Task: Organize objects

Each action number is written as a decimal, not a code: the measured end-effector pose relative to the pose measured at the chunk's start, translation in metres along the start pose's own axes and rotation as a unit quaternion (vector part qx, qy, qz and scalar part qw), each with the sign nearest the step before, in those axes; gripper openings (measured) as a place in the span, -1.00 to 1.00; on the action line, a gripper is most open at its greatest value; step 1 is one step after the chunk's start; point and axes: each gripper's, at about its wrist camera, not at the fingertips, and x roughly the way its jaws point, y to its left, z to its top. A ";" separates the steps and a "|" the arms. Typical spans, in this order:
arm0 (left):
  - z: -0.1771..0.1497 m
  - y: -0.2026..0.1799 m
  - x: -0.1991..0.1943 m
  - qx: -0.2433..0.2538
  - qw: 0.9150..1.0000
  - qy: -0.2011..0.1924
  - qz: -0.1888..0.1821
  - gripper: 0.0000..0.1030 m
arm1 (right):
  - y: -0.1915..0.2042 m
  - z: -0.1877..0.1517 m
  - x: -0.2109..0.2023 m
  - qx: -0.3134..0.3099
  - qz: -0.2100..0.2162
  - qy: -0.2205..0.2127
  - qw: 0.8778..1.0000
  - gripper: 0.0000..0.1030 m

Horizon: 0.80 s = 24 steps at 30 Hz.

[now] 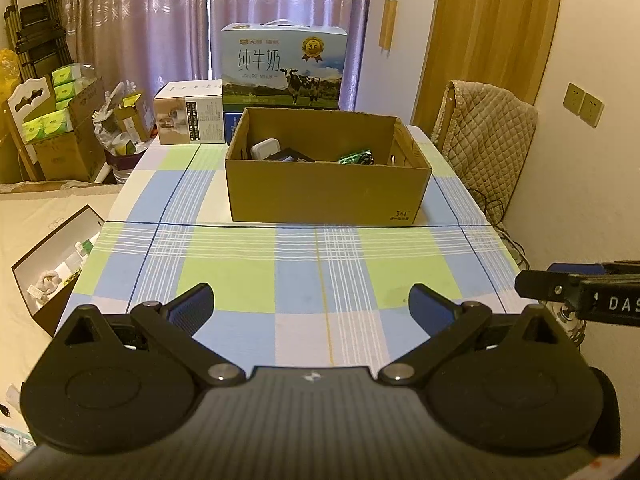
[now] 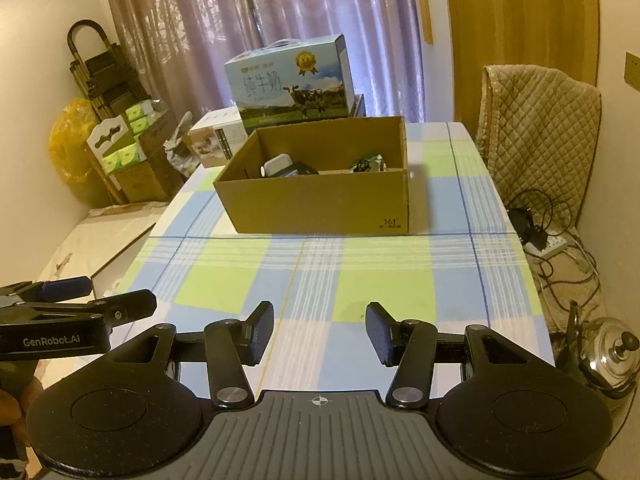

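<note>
An open cardboard box (image 1: 328, 192) (image 2: 320, 204) stands on the checked tablecloth (image 1: 304, 272) (image 2: 360, 272), past the middle of the table. Inside it lie a white item (image 1: 264, 148) (image 2: 278, 164), a black item (image 1: 294, 156) (image 2: 303, 170) and a green packet (image 1: 356, 158) (image 2: 368, 164). My left gripper (image 1: 312, 304) hovers over the near part of the table, open and empty. My right gripper (image 2: 320, 332) is beside it on the right, also open and empty. Both are well short of the box.
A blue milk carton case (image 1: 284, 68) (image 2: 292, 80) and a small white box (image 1: 190, 114) stand behind the cardboard box. A chair with a quilted cover (image 1: 488, 128) (image 2: 544, 120) is at the right. A kettle (image 2: 612, 348), a power strip (image 2: 552, 246) and floor boxes (image 1: 56, 264) flank the table.
</note>
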 end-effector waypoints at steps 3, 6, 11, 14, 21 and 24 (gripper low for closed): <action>0.000 0.000 0.000 0.000 1.000 0.000 0.000 0.98 | 0.001 -0.001 0.001 0.000 0.001 0.001 1.000 -0.06; 0.000 -0.001 0.001 -0.001 1.000 0.001 -0.001 0.98 | 0.000 -0.001 0.001 0.001 0.001 0.001 1.000 -0.06; -0.001 -0.002 0.001 -0.001 1.000 0.001 -0.003 0.98 | 0.001 -0.001 0.001 0.001 0.000 0.001 1.000 -0.06; -0.001 -0.002 0.002 0.000 1.000 0.002 -0.005 0.98 | 0.001 -0.001 0.001 0.001 0.000 0.001 1.000 -0.06; -0.002 -0.002 0.002 -0.001 1.000 0.005 -0.009 0.98 | 0.001 -0.003 0.001 0.002 0.002 0.002 1.000 -0.06; -0.002 -0.001 0.000 -0.005 1.000 -0.003 -0.012 0.98 | 0.000 -0.005 0.002 0.003 0.002 0.002 1.000 -0.06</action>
